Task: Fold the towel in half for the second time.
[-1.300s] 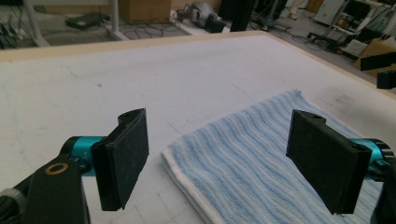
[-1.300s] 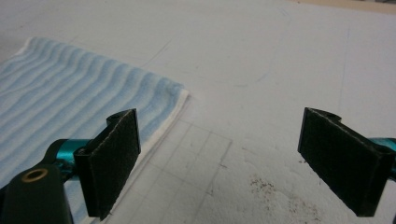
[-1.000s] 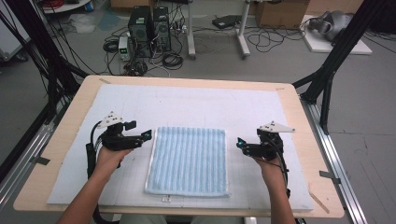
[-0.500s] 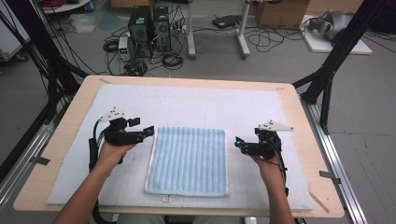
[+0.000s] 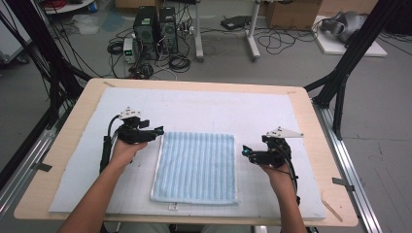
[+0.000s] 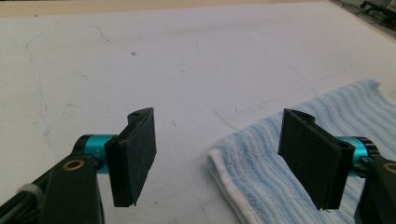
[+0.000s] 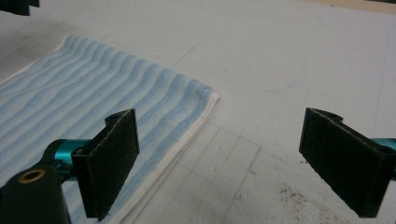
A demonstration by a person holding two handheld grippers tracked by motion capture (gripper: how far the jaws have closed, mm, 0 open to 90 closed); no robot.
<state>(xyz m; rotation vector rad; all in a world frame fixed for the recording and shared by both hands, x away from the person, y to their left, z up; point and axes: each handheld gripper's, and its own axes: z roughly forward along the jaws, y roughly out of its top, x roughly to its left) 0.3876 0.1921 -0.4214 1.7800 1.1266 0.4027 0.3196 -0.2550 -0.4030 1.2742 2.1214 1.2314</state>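
Blue striped towel (image 5: 195, 166) lies flat mid-table (image 5: 301, 104) on the white mat (image 5: 209, 109). Left gripper (image 5: 158, 130) at its far-left corner, right gripper (image 5: 244, 151) at its right edge, both w/ fingers (image 6: 133, 156) wide open, holding nothing. No legible writing or labels.

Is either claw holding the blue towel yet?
No: both the left claw and right claw stand open, beside the flat towel.
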